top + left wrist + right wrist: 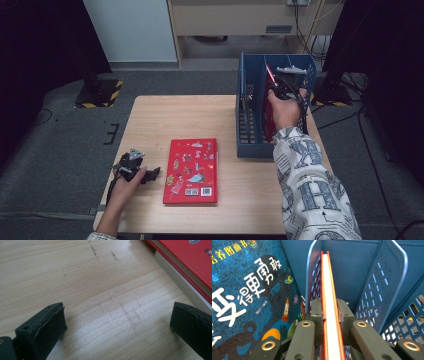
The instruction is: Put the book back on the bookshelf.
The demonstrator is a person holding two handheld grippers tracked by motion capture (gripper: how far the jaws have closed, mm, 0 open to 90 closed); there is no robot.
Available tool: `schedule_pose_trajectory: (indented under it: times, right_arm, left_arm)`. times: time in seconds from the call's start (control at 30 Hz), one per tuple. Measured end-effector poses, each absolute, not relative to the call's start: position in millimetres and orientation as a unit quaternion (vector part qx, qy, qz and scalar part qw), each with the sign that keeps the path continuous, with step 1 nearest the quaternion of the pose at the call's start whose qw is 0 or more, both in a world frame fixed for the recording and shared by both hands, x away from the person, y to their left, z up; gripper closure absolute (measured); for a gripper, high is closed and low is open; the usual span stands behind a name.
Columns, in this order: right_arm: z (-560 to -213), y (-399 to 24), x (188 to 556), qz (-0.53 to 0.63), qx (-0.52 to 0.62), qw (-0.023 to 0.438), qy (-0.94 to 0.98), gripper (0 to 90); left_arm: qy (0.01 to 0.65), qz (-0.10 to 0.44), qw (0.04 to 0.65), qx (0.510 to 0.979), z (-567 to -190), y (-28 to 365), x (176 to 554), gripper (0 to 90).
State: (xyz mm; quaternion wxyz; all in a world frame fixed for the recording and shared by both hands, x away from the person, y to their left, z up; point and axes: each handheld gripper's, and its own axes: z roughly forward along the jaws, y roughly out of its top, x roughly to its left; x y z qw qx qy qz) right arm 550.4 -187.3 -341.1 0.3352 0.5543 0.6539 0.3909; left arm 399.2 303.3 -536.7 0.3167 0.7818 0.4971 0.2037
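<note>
A red picture book (191, 171) lies flat on the wooden table (165, 117); its edge (185, 267) shows at the upper right of the left gripper view. My left gripper (150, 175) rests on the table just left of that book, jaws open with bare wood between them (117, 325). My right gripper (276, 89) is inside the blue file rack (250, 145), shut on a thin red-covered book (331, 315) that stands upright on edge in a slot (268, 107). A dark blue picture book (247, 297) stands in the neighbouring slot.
The blue rack's perforated dividers (384, 287) close in on both sides of the held book. The rack stands at the table's far right corner. Dark stands and cables (345, 95) sit on the floor beyond the table.
</note>
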Motion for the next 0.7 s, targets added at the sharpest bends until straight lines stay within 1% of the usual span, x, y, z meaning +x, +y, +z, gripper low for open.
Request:
schedule_pose_trajectory:
  times: [0.7]
  right_arm:
    - [-340.1,-186.8,547.4,0.417,0.562,0.316,0.641,74.2]
  left_arm:
    - [0.496,0.203,0.317,0.782,-536.9,303.1,399.3,0.0]
